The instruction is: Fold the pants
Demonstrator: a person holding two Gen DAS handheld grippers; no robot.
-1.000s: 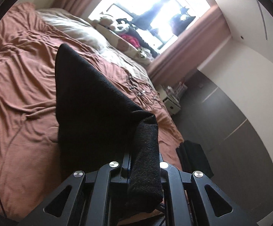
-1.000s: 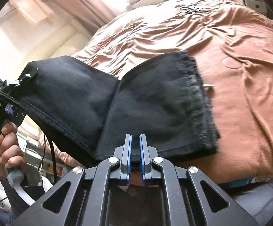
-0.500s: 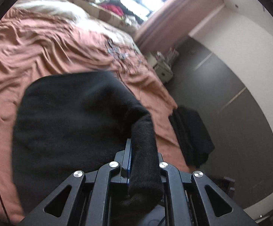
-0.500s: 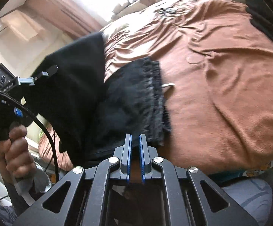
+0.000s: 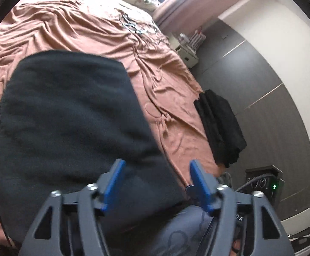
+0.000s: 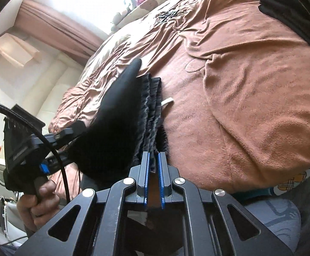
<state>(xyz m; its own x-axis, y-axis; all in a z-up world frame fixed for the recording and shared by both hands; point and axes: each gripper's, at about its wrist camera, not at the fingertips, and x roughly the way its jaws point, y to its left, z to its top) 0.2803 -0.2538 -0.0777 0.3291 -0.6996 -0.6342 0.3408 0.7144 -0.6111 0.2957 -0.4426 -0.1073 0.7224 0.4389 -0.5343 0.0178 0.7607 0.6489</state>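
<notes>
**A:** Start at the left. What is there in the right wrist view?

**B:** A hand [image 6: 37, 204] grips the handle of the left gripper [image 6: 69, 143], with a black cable looping over it. Its fingers reach in against the near left edge of the black pants [image 6: 116, 123]; whether they touch the cloth I cannot tell from this side.

**A:** And from the left gripper's own camera?

**B:** The left gripper [image 5: 155, 181] has its blue-padded fingers well apart and its jaws are opening. The folded pants [image 5: 69, 117] lie under and between them, the pads clear of the cloth.

**A:** Where do the pants sit?

**B:** Flat on the rust-brown bedspread [image 5: 80, 27], at the near edge of the bed, folded into a thick dark block. In the right wrist view the frayed layered hems [image 6: 152, 106] face right, with a small white tag [image 6: 167, 101] poking out beside them.

**A:** The right gripper?

**B:** The right gripper [image 6: 153, 160] shows a narrow gap; its jaws are opening. The frayed hem edge hangs just in front of the tips; I see nothing pinched between the pads.

**A:** Further right?

**B:** In the left wrist view, another dark folded garment [image 5: 221, 128] hangs at the bed's far side edge, well apart from the pants, near a grey wardrobe [image 5: 261, 89].
</notes>
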